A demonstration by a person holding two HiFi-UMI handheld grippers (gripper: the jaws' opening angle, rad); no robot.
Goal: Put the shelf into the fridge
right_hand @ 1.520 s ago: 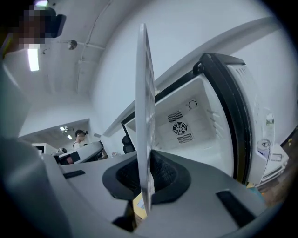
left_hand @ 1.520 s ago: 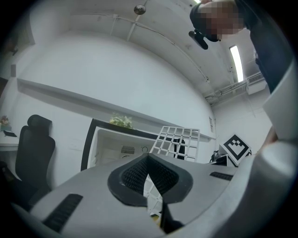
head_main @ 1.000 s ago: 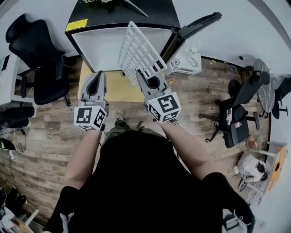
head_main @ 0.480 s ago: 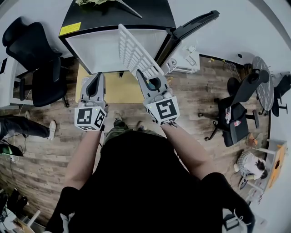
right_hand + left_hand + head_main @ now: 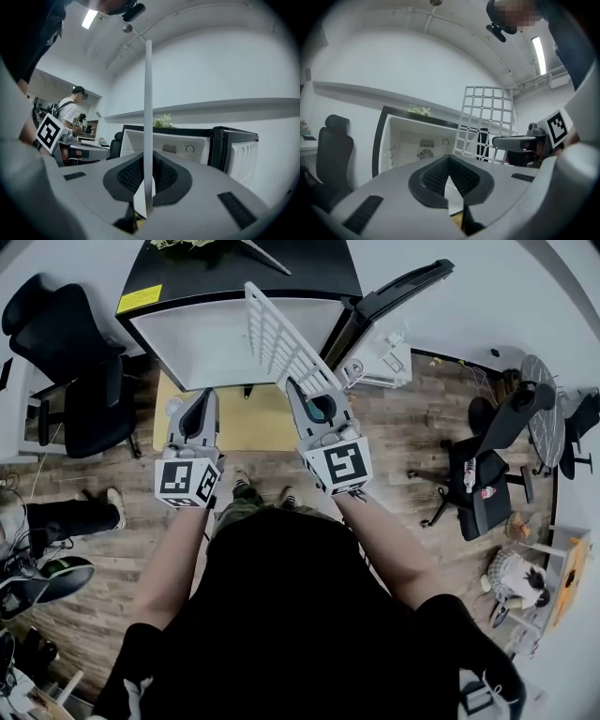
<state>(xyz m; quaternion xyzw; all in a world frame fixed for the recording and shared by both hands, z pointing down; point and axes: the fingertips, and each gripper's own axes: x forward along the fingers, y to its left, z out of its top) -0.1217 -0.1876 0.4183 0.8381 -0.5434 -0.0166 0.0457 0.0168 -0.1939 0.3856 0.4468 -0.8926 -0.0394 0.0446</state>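
head view steeply down from above, both gripper views level, all sharing fridge (image 5: 234,343)

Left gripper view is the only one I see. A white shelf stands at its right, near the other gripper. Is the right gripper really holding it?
Observer: Yes. In the right gripper view the right gripper is shut on the shelf, seen edge-on between its pads.
Operator: Where is the fridge door? The shelf hides it from me.
Observer: The head view shows the door swung wide, to the right of the fridge.
Operator: Anything on the floor?
Observer: A yellowish mat lies in front of the fridge.
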